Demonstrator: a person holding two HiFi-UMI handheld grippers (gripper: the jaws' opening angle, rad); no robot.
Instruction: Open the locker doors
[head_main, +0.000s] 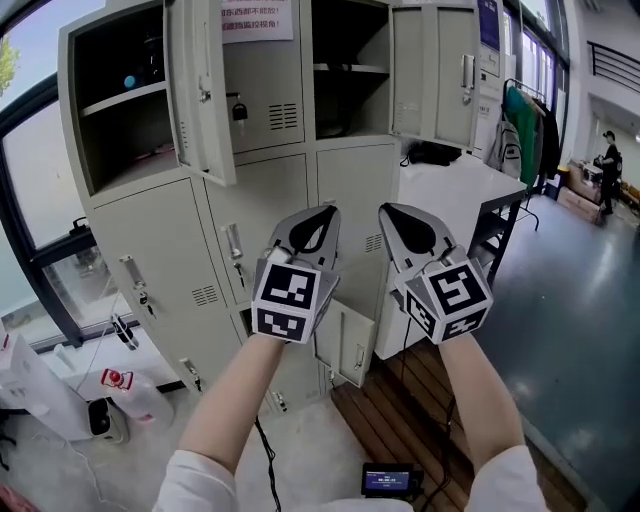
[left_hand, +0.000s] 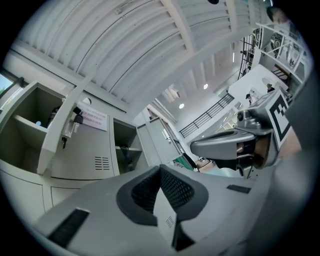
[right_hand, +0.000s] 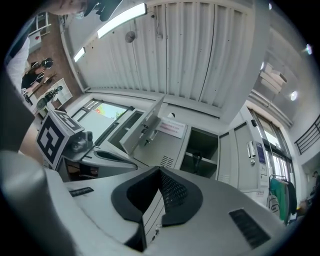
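The left claw (head_main: 318, 225) was clenched on nothing, pads pressed together. The right claw (head_main: 400, 225), just beside it, was clenched and empty too. Both pointed up at the lockers (head_main: 150, 250), close ahead, touching none of them.

Just past the left claw stood a shut middle door (head_main: 265, 200), its handle (head_main: 233, 242) a little to that claw's left. Below both claws a bottom door (head_main: 345, 345) stood ajar. Above the left claw the top-left door (head_main: 200, 90) hung wide open. Above the right claw another door (head_main: 432, 70) was swung off to the right. Between those two, a top door (head_main: 262, 100) was shut, with a lock (head_main: 240, 110) hanging on it.

The job looked partly done and between doors, with some open and the middle row still closed. The next move would probably call for unclenching one claw, bringing it to a handle — the one left of the left claw was nearest — closing on it, and pulling along the hinge's arc.

The top-left compartment (head_main: 110, 140) held a shelf (head_main: 125, 97) with a small blue ball (head_main: 130, 81) on it and something dark behind. Under the shelf it was too dim to tell. The open compartment (head_main: 350, 40) above the right claw also had a shelf. Something dark (right_hand: 196, 158) hung below that shelf, and I could not make out what it was.
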